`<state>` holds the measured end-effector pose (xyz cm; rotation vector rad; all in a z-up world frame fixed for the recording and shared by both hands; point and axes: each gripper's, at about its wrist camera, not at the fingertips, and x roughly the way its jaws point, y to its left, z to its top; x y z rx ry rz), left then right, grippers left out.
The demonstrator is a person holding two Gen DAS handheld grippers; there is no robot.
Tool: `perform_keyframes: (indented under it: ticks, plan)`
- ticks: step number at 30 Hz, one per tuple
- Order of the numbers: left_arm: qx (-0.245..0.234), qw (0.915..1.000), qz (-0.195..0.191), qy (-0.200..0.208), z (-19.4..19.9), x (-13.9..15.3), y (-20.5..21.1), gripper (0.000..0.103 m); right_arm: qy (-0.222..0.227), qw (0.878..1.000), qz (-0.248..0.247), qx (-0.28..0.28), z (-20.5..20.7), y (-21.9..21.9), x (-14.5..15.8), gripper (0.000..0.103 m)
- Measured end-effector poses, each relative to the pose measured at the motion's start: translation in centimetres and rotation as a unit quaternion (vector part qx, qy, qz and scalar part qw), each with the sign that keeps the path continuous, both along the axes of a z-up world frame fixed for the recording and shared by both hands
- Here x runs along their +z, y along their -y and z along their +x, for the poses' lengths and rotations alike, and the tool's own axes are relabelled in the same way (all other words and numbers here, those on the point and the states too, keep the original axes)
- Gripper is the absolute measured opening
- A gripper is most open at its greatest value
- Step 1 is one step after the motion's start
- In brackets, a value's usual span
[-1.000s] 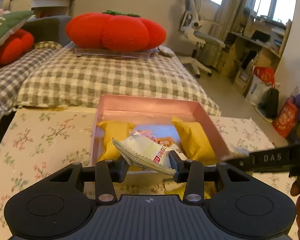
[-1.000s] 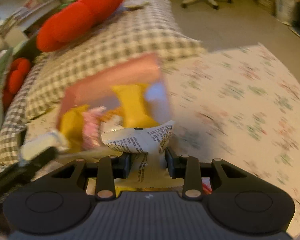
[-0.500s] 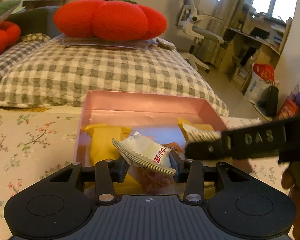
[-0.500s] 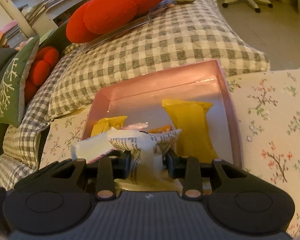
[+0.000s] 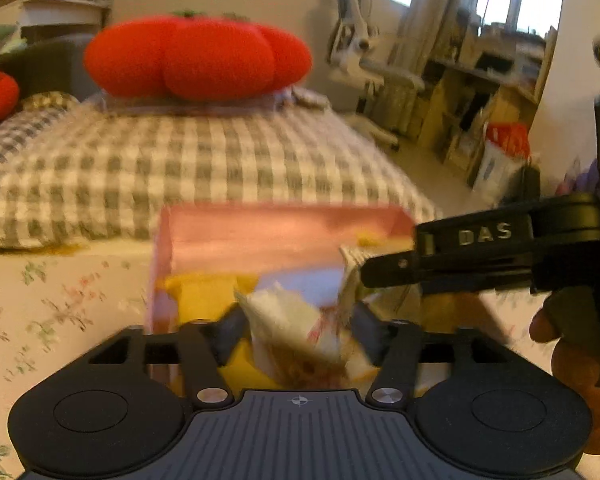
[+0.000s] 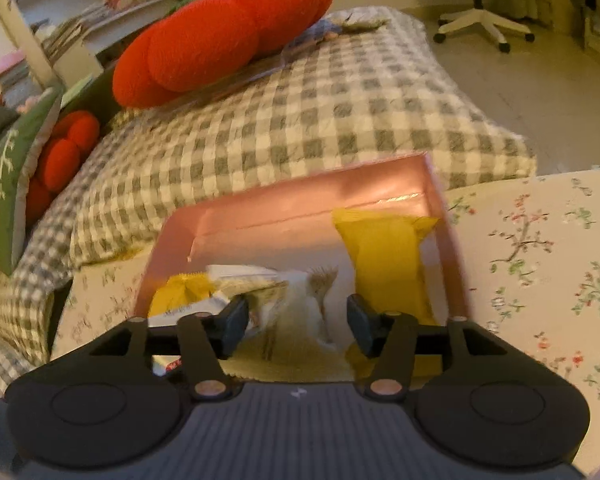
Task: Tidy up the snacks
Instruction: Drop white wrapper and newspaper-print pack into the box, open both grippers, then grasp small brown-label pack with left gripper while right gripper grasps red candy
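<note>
A pink box [image 5: 284,232] sits on the floral cloth and also shows in the right wrist view [image 6: 300,204]. It holds yellow snack packets [image 6: 388,256]. My left gripper [image 5: 300,328] is open over the box's near edge, and a blurred white snack packet [image 5: 292,328] drops between its fingers. My right gripper [image 6: 296,320] is open over the box, with a white printed packet [image 6: 300,312] loose between its fingers. The right gripper also shows side-on in the left wrist view [image 5: 380,268].
A checked cushion [image 6: 300,120] lies behind the box with a red tomato pillow [image 5: 196,60] on it. The floral cloth [image 6: 540,248] spreads to both sides. An office chair [image 5: 364,60] and shelves stand far right.
Both grippers have opened over the box and let go of their white packets, which now fall or lie loose. The right gripper moved further in over the box.
</note>
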<state>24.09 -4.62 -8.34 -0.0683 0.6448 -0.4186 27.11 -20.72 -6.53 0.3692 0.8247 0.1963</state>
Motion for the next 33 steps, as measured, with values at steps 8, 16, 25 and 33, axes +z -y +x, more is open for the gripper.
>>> perform_keyframes:
  ticks: [8,16,25,33]
  plan:
    - [0.047,0.9972,-0.057,-0.008,-2.1,2.9,-3.9,0.076,0.014,0.998,0.059,-0.027,-3.6,3.2,3.2,0.056]
    - [0.054,0.9969,-0.013,-0.055,-5.9,2.3,-2.8,0.076,-0.035,0.999,0.002,-0.033,-7.0,3.3,3.0,0.057]
    - [0.056,0.9943,0.049,-0.076,-8.6,1.6,-1.8,0.076,-0.051,0.996,-0.013,-0.072,-11.2,6.8,2.2,0.061]
    - [0.079,0.9859,0.102,-0.107,-8.7,0.0,-2.3,0.076,-0.093,0.989,-0.094,-0.069,-11.8,6.7,0.1,0.063]
